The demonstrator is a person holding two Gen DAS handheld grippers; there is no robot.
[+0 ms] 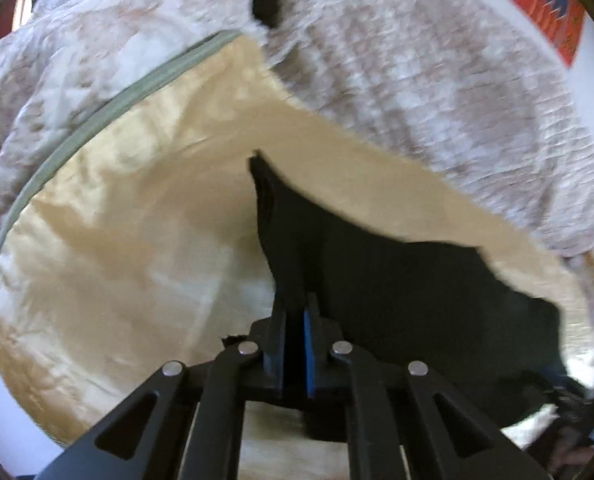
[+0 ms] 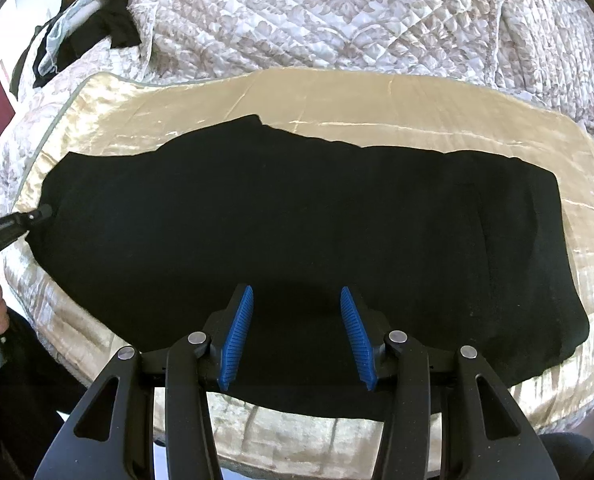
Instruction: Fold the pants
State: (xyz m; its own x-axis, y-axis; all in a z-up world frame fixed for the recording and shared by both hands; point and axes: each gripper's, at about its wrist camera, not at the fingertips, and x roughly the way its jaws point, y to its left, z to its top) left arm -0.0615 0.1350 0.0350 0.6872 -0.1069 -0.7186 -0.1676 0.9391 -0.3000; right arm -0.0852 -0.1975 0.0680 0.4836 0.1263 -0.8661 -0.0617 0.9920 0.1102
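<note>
Now left gripper [image 1: 295, 320] pinching pants [image 2: 297, 216] edge; right gripper [image 2: 297, 332] spread above.

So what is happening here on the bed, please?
A person is folding black pants laid out on a gold satin cover over a quilted bedspread. The left tongs are shut on one end of the pants. The right tongs hang open above the near edge, gripping nothing. The pants lie mostly flat.

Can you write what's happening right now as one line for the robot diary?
left gripper: shut on black pants edge | right gripper: open above pants | pants: flat on gold blanket
</note>
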